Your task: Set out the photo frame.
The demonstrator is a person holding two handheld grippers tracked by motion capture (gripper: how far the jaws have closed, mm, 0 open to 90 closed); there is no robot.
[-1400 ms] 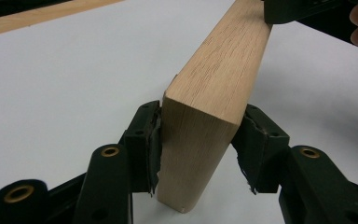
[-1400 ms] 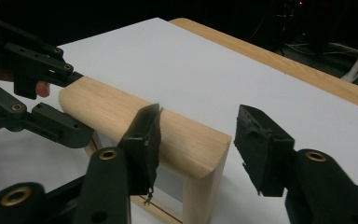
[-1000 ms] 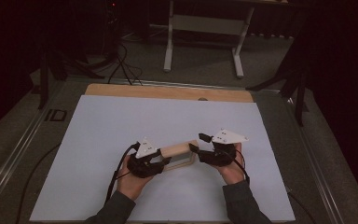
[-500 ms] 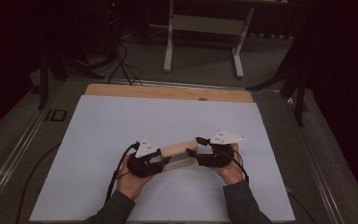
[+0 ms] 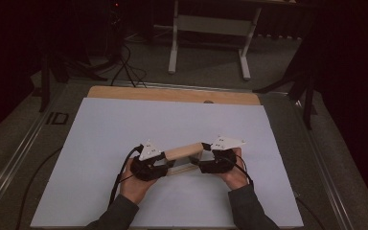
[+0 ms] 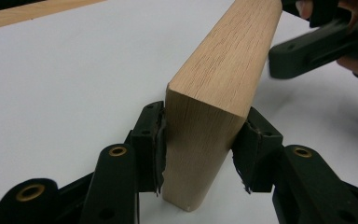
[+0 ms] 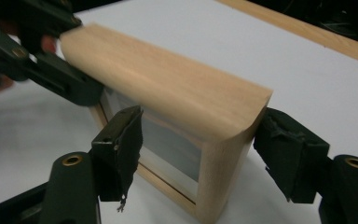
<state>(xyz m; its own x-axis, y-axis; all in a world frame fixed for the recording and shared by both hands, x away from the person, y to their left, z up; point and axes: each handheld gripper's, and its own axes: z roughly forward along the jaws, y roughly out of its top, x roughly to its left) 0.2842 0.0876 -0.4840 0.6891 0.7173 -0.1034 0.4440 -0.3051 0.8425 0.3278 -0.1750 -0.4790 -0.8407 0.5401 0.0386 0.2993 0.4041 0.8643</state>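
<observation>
A light wooden picture frame [image 5: 184, 152] with a glass pane [image 7: 177, 144] stands on edge on the white sheet [image 5: 172, 120], held up between both hands. My left gripper [image 6: 200, 144] is shut on one end of it, its pads [image 6: 154, 140] pressing both wooden faces. My right gripper [image 7: 200, 144] straddles the other end. Its jaws have just been opening, and its pads [image 7: 126, 140] stand a little off the glass side and the back. In the high view the left gripper [image 5: 165, 162] and right gripper [image 5: 202, 160] face each other across the frame.
The white sheet covers most of the table, leaving a wooden strip [image 5: 172, 95] bare at the far edge. Beyond the table are a dark floor with cables [image 5: 124, 62] and the legs of a white desk [image 5: 208, 43].
The right gripper has shifted slightly left and toward the person at the frame's end. The left gripper and the frame have stayed where they were.
</observation>
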